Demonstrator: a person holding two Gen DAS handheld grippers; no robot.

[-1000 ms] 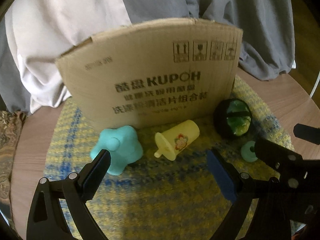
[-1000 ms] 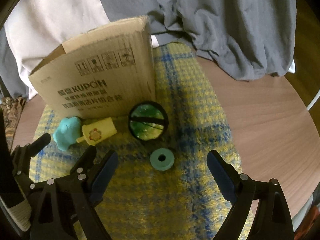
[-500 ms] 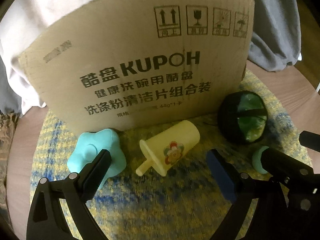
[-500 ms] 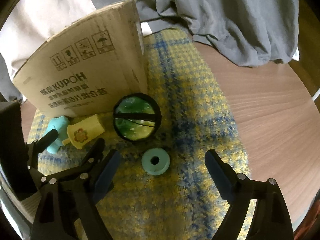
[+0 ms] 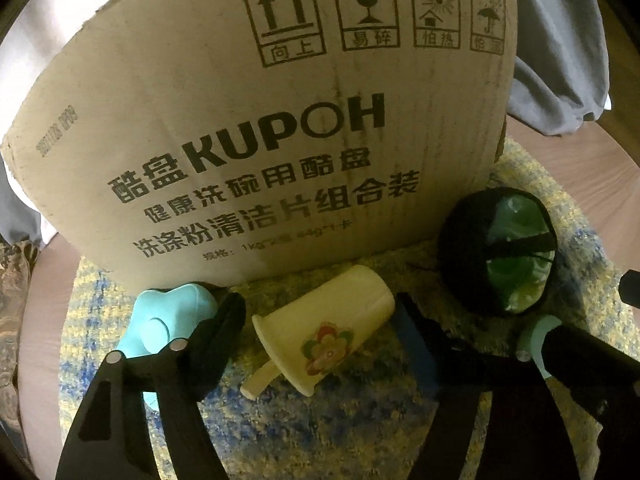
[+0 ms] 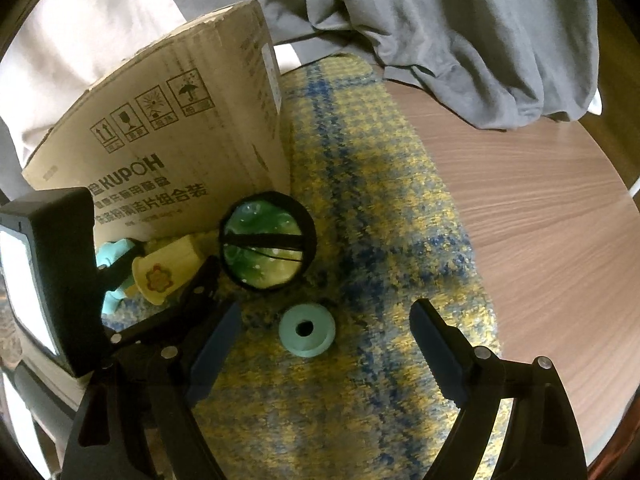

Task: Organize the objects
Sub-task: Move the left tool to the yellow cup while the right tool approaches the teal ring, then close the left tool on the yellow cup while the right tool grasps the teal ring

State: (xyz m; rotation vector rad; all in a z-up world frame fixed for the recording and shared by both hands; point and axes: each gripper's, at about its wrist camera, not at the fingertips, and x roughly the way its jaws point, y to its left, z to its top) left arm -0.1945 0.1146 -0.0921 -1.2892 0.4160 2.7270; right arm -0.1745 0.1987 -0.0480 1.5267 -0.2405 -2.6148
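Round wooden surface (image 6: 540,220) carried a yellow-and-blue woven mat (image 6: 360,200); grey cloth (image 6: 460,32) lay bunched at the far edge. Cardboard box (image 5: 260,120) printed "KUPOH" stood upright on the mat. Just beside its right corner, a black ball with green inside (image 5: 504,256) rested on the mat. Pale yellow popsicle toy (image 5: 332,332) with a flower mark lay on its side in front of the box; a teal star-shaped toy (image 5: 168,320) lay to its left, near the box base. Small teal ring (image 6: 307,330) sat flat on the mat, apart from the ball.

Left gripper (image 5: 316,320): jaws wide apart, one on each side of the popsicle toy, contact not discernible. Right gripper (image 6: 324,344): jaws wide apart on either side of the ring, holding nothing.
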